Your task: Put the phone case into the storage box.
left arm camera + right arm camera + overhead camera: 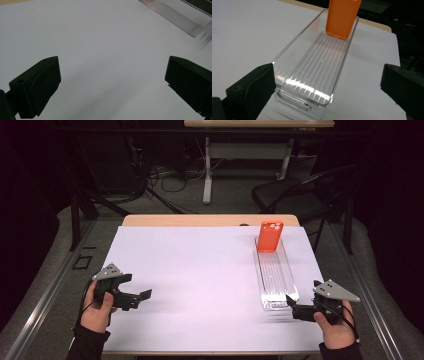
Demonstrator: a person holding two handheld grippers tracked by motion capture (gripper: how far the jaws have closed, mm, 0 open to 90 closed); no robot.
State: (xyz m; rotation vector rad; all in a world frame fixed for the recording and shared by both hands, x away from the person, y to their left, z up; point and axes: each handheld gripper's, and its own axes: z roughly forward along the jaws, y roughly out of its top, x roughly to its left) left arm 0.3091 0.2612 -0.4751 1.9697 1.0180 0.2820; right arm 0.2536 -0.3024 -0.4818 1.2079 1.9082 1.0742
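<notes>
Dark sleeves; black grippers topped with grey triangular plates.

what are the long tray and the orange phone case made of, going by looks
The long tray looks like clear hard plastic, glossy: the white table cover shows through it, its ribbed floor catches bright glints.

The orange phone case looks like matte silicone or soft plastic: even colour, no sharp highlights, rounded corners. Which of the two is unclear.

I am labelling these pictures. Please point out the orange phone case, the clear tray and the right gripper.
orange phone case (270, 236): high view, middle of its back.
clear tray (312, 63): right gripper view, bare ribbed floor.
right gripper (292, 306): high view, between its jaw tips.
</notes>
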